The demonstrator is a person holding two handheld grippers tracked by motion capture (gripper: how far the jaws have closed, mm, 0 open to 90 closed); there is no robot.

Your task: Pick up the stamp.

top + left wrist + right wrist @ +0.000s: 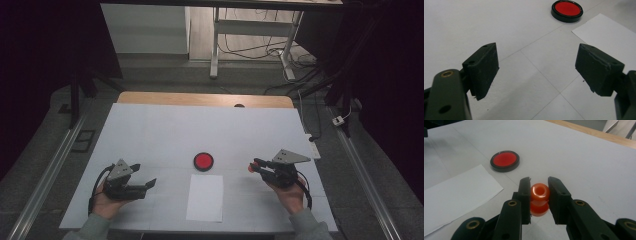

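Note:
My right gripper (539, 186) is shut on a small orange spool-shaped piece (539, 199), held upright between its pads just above the white table. In the high view that right gripper (254, 165) sits at the right of the table with the orange piece (250, 168) at its tip. A round black dish with a red inside (203, 161) lies at the table's middle, ahead of the orange piece and to its left in the right gripper view (504, 161). My left gripper (148, 184) rests open at the left with nothing between its jaws, its pads (484, 68) wide apart.
A white sheet of paper (205, 197) lies near the front edge, just below the dish; its corner shows in the left gripper view (606, 32). The table's wooden far edge (205, 99) runs along the back. Desk legs and cables stand on the floor beyond.

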